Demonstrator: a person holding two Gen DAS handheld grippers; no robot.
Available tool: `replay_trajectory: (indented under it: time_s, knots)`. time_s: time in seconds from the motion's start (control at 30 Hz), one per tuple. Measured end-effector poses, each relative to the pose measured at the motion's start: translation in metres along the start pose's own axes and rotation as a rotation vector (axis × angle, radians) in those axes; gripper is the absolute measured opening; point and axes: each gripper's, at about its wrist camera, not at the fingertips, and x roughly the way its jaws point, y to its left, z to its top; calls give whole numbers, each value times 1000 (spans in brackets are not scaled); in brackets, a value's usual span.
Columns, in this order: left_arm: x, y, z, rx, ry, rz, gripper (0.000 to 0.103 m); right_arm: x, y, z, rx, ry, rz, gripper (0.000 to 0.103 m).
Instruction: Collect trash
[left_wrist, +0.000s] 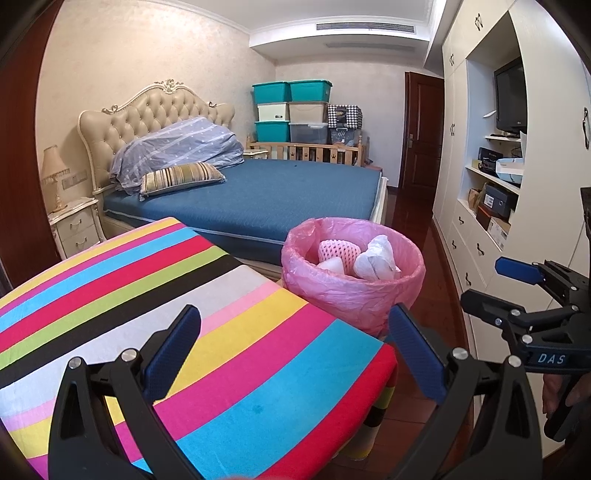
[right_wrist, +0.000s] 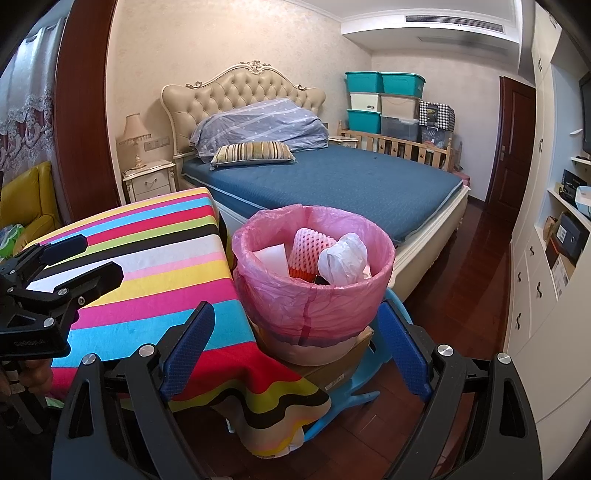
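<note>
Holding both claws, left (left_wrist: 291, 347) and right (right_wrist: 295, 347), spread wide and empty, you seem finished: the striped surface (left_wrist: 229, 369) looks bare. Trash sits in the pink-lined bin (right_wrist: 314, 295); next, check for leftovers.

You can read "DAS" in pale letters on the blue plate of the right gripper (left_wrist: 498, 284), at the right edge of the left wrist view. Other labels are too small to read.
</note>
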Motion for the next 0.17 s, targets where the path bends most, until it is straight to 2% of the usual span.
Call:
replay_trajectory:
  time_s: [0.17]
  knots:
    - [-1,3,-1,-8,0,7,99,1,1,-1,-1,1,3,84]
